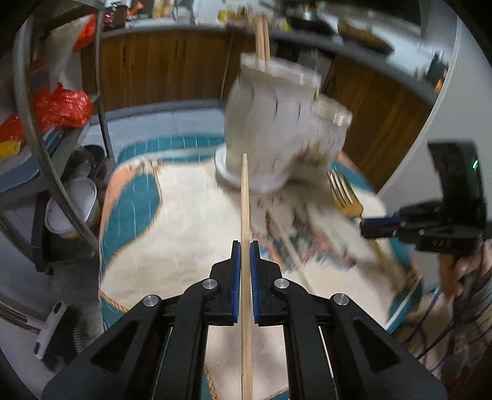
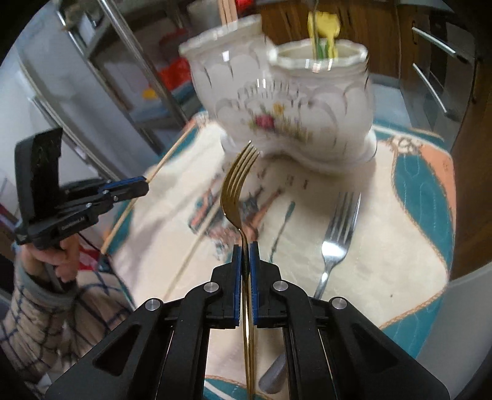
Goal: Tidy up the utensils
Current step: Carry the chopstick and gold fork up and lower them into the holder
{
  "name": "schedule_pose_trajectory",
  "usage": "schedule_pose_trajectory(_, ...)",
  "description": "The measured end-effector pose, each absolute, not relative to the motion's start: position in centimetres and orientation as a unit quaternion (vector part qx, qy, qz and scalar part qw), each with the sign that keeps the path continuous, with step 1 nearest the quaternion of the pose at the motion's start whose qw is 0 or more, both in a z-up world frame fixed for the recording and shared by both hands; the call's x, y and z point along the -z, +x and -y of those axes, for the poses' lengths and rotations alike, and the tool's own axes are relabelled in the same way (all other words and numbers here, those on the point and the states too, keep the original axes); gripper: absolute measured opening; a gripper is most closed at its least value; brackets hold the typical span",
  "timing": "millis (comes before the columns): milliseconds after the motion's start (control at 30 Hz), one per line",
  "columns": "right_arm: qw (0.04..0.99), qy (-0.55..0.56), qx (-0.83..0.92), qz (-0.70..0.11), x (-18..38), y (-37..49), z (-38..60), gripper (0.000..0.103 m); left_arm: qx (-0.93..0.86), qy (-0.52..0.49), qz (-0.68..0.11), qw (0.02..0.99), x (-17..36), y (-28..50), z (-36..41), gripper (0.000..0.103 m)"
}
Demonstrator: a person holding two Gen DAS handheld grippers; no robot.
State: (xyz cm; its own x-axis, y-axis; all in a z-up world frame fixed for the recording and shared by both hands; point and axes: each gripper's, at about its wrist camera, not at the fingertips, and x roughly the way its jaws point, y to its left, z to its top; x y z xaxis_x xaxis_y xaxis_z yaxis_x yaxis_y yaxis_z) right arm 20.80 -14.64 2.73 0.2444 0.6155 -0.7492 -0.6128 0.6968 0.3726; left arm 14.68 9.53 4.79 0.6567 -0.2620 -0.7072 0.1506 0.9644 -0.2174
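Double-compartment utensil holder (image 2: 286,101): at the desk's (image 2: 353,277) far edge. Chopsticks (image 2: 226,12): upright in its left compartment. Steel fork (image 2: 335,237): flat on the desk, before the holder, right of centre. Loose chopstick (image 2: 196,243): flat on the desk, left of centre.

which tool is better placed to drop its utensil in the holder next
Probably the left tool: its chopstick points at the holder compartment already holding chopsticks. The right tool, holding the gold fork, seems equally near.

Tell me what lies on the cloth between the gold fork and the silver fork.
In the right wrist view, only patterned cloth lies between the gold fork and silver fork.
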Motion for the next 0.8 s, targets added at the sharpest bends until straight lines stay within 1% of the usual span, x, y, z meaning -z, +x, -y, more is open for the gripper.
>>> schedule_pose_trajectory(133, 0.806, 0.030, -0.402, -0.433, -4.1, 20.5, 15.6, 0.006, 0.123, -0.103, -0.338, 0.927, -6.8, 13.8, -10.0, 0.006)
schedule_pose_trajectory(333, 0.825, 0.053, -0.410, -0.385, -5.7, 20.0, 16.5, 0.006, 0.141, -0.125, -0.269, 0.944, -8.4, 13.8, -9.5, 0.006)
schedule_pose_trajectory(500, 0.836, 0.062, -0.419, -0.348, -7.3, 20.0, 17.1, 0.006, 0.156, -0.156, -0.204, 0.954, -9.5, 14.6, -9.3, 0.006)
schedule_pose_trajectory(800, 0.854, 0.077, -0.437, -0.272, -12.0, 21.7, 17.7, 0.006, 0.156, -0.184, -0.117, 0.963, -12.1, 17.4, -9.8, 0.006)
